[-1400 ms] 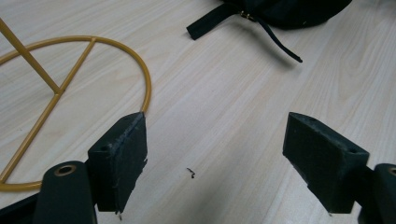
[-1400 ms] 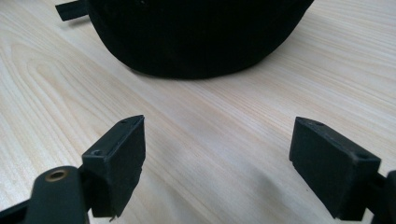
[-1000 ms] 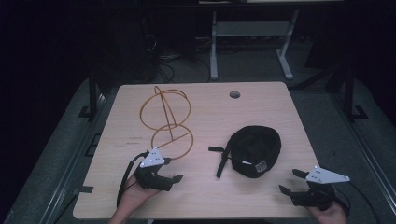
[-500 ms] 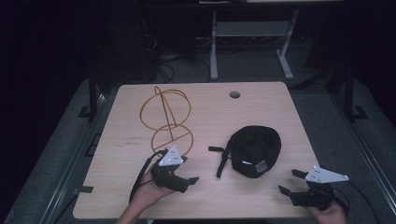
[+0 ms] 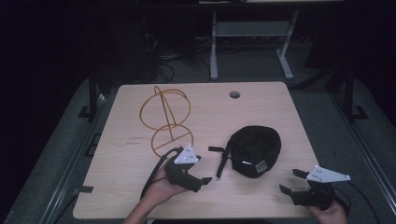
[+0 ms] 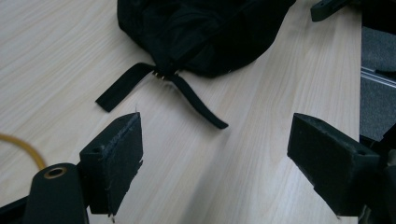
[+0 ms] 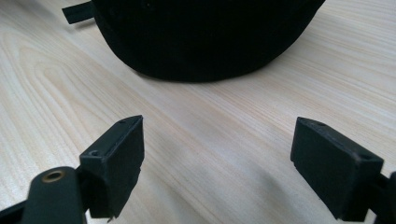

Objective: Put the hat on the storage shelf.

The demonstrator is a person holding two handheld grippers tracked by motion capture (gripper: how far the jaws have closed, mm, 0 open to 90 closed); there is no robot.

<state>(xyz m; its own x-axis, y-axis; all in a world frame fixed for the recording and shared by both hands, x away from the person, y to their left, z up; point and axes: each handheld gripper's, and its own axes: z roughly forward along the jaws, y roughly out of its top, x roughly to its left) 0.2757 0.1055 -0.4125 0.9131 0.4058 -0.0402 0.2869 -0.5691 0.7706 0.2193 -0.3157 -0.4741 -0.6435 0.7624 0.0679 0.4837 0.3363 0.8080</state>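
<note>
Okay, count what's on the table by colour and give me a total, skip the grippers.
Black: 1, the cap
Orange: 1, the wire stand
Total: 2 on the table

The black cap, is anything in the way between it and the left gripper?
Nothing visible is. The left gripper has open jaws pointed at the black cap, with only bare table and the cap's own loose straps between them.
</note>
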